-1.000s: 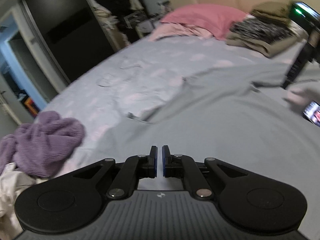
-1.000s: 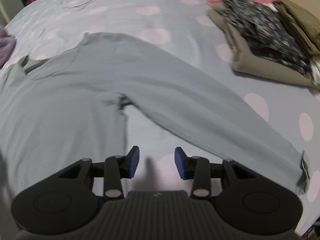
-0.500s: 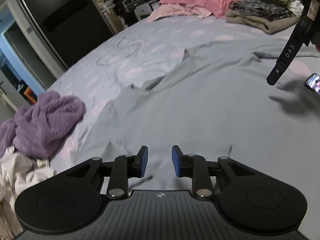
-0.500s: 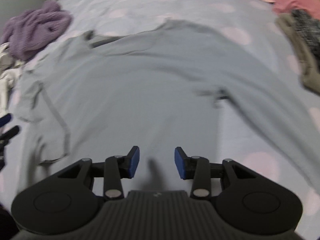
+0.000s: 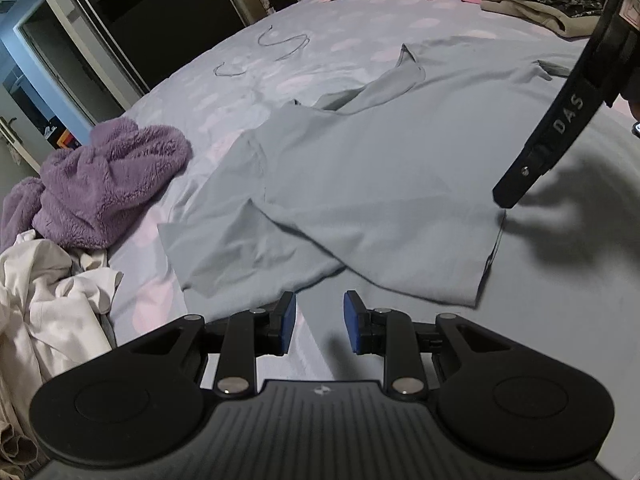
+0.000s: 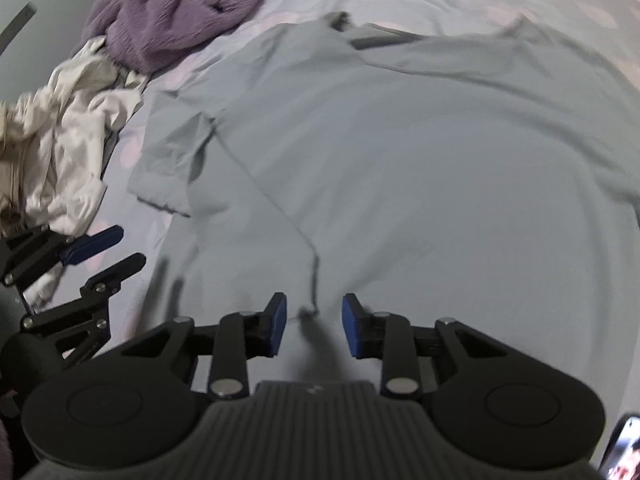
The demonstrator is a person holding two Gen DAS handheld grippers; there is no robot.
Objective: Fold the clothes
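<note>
A: Where does the grey T-shirt [image 5: 372,184] lie now?

B: It lies spread on the bed [image 5: 360,28], its collar toward the far pillows and its hem toward the person. So its long axis runs away from both cameras. One sleeve [image 6: 172,160] is folded out to the left, near the purple fleece [image 5: 108,184] and the white clothes [image 5: 52,292].

A: Which hand-held gripper is nearer to the hem?

B: The right hand-held gripper [image 6: 314,328]. It stands directly over the hem corner where the side seam [image 6: 276,204] ends; its jaws are closing, and the small corner of cloth is between them, but the pads do not press it yet. The left hand-held gripper [image 5: 319,328] is at the left hem edge, just beside the cloth; its jaws are a little apart and hold nothing.

A: What differs from one second ago?

B: The left jaws were nearly closed then and are parted now. The right view then showed the long sleeve side near the folded pile; now it shows the hem and the purple fleece, so that hand has swung leftward. I judge both hands prepare to take the hem.
</note>
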